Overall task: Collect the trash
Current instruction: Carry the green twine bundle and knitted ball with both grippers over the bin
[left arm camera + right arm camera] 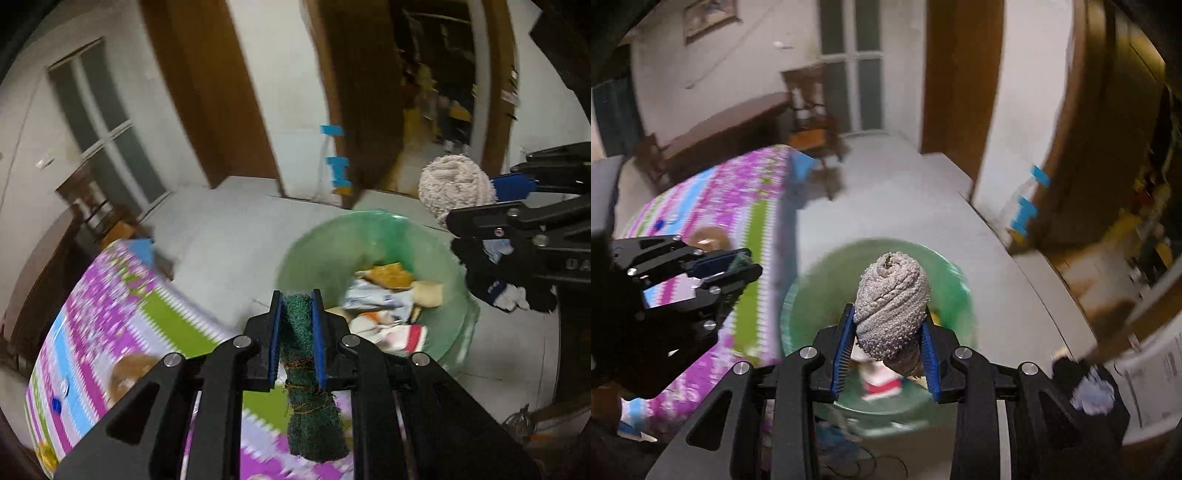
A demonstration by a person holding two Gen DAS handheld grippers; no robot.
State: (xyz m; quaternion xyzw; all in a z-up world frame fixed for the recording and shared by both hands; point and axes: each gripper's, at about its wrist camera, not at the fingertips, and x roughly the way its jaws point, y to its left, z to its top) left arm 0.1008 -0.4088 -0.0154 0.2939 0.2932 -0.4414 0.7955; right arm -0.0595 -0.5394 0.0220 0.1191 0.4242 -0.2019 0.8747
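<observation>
Gripping a strip of green scouring pad (300,332) between its blue pads, the left hand-held gripper (298,299) hangs over the tabletop's (110,295) edge, beside a green bin (317,243) on the floor. The right hand-held gripper (888,317) is clamped on a rolled grey cloth (892,295) above that bin, where wrappers (384,295) lie.

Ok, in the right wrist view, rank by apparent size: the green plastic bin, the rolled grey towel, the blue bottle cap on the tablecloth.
1. Green plastic bin
2. Rolled grey towel, though nearness to the camera inflates it
3. Blue bottle cap
</observation>
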